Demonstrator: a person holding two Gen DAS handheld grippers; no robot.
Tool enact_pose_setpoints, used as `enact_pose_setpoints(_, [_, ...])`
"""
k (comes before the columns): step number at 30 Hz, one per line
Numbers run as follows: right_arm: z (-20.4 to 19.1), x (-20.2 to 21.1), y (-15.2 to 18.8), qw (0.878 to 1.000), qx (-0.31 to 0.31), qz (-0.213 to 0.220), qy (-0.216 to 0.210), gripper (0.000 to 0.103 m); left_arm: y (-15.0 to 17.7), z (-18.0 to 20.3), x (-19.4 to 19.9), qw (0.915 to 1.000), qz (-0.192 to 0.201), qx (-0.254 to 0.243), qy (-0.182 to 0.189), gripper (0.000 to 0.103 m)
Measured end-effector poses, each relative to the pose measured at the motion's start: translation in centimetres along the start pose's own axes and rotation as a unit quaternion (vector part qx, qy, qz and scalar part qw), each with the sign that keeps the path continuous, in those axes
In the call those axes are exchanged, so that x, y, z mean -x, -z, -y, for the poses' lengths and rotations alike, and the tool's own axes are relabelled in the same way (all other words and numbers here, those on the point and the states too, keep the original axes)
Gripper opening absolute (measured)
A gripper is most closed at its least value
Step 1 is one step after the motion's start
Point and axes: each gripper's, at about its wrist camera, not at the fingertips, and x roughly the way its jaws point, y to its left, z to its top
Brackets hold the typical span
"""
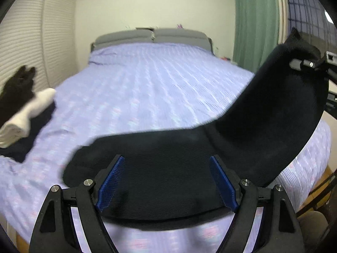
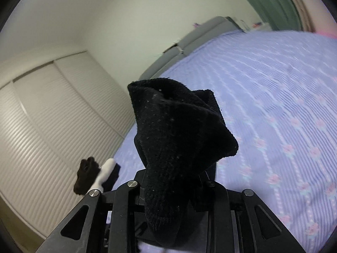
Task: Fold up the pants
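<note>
A long black knit garment (image 1: 189,147) lies on the lilac bedsheet (image 1: 147,84) near the front edge, and its right end rises in a curve off the bed. My right gripper (image 1: 305,64) is shut on that raised end at the upper right. In the right wrist view the bunched black fabric (image 2: 179,130) drapes over the right gripper (image 2: 177,175) and hides its fingertips. My left gripper (image 1: 168,181) stands open over the garment's flat lower part. Its blue pads (image 1: 111,181) are wide apart on either side, with fabric beneath them.
A pile of clothes (image 1: 27,113) with a white roll and dark pieces sits at the bed's left edge, seen also as a small pile (image 2: 96,175). Grey pillows (image 1: 151,35) line the head. Slatted closet doors (image 1: 25,42) stand left, a green curtain (image 1: 257,21) right.
</note>
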Motion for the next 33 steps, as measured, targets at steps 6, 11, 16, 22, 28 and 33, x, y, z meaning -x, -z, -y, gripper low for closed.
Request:
enact_pose_setpoints(6, [-8.5, -4.1, 1.3, 0.993, 0.064, 0.004, 0.099, 0.028, -0.2, -7.7, 3.3, 0.9981, 0.012, 0.038, -0.047, 0.082])
enact_pose_setpoints(11, [-15.6, -8.5, 4.5, 0.973, 0.131, 0.024, 0.188, 0.028, 0.7, -13.2, 5.5, 0.9939, 0.008, 0.076, -0.079, 0.082])
enact_pose_setpoints(16, [-21.2, -14.2, 9.2, 0.955, 0.209, -0.001, 0.209, 0.028, 1.4, -16.8, 6.9, 0.9915, 0.010, 0.083, -0.100, 0.082])
enact_pose_setpoints(22, [-22.8, -18.7, 15.3, 0.947, 0.244, -0.070, 0.198, 0.028, 2.8, -19.8, 7.8, 0.9882, 0.013, 0.086, -0.126, 0.082])
enact_pose_setpoints(28, [-22.7, -19.5, 19.7, 0.933, 0.272, -0.117, 0.205, 0.031, 3.6, -21.3, 7.4, 0.9866, 0.007, 0.100, -0.129, 0.082])
enact_pose_setpoints(33, [-23.9, -19.3, 21.0, 0.914, 0.319, -0.109, 0.224, 0.034, 3.2, -21.5, 7.5, 0.9864, 0.011, 0.106, -0.125, 0.082])
